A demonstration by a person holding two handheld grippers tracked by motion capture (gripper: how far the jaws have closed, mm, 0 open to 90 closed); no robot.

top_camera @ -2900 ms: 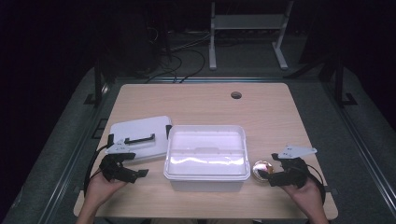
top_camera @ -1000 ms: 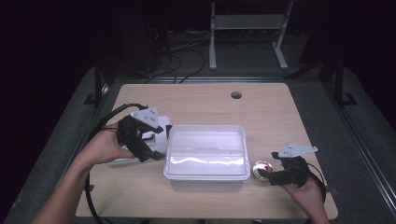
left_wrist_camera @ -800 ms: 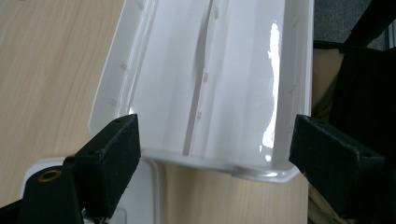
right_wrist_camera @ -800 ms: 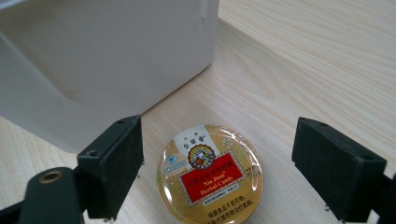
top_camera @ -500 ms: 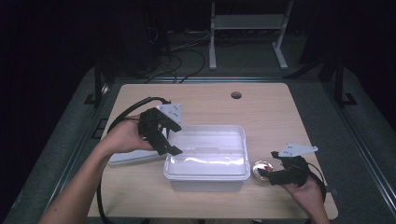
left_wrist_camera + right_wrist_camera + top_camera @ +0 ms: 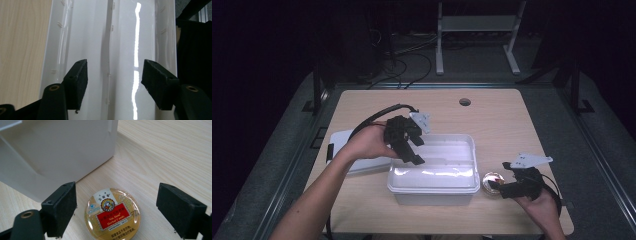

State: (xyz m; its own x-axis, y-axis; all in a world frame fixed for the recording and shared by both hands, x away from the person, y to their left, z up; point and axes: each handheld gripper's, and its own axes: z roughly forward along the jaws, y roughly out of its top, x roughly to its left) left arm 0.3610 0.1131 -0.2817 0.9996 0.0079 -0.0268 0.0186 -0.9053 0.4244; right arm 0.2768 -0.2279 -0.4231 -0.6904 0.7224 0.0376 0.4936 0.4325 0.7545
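Note:
A white plastic bin stands on the wooden table, and its inside looks empty. My left gripper hangs over the bin's left end. In the left gripper view the bin lies below my left gripper. Its jaws have just been closing, stand apart, and hold nothing. A round gold candy tin with a red label lies just right of the bin. My right gripper rests open on the table. In the right gripper view the tin sits between the wide jaws of my right gripper, untouched.
The bin's white lid, with a black handle, lies flat left of the bin, partly under my left arm. A cable hole sits near the table's far edge. Dark floor, cables and a white stand lie beyond the table.
My left hand has moved right from the lid to over the bin's left end, and its jaws have narrowed. The right hand and the tin have stayed put.

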